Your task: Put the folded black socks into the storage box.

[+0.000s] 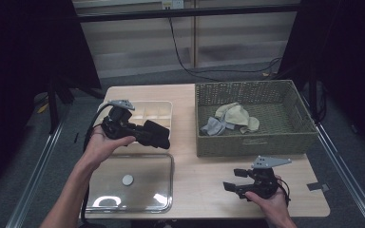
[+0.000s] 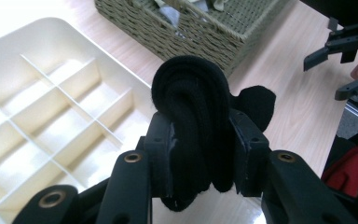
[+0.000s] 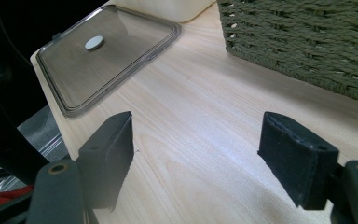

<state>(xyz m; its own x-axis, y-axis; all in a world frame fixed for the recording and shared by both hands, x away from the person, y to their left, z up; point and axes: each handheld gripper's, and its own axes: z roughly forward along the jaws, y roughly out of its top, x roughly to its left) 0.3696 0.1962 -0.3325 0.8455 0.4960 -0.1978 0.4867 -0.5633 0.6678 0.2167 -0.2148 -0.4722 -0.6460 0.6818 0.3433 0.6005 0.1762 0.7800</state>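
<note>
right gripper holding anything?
No. In the right gripper view the right gripper has its jaws wide apart, with bare table between them.

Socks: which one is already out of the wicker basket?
The black rolled sock, clamped in the left gripper above the divided tray; the beige and grey socks lie in the basket.
</note>
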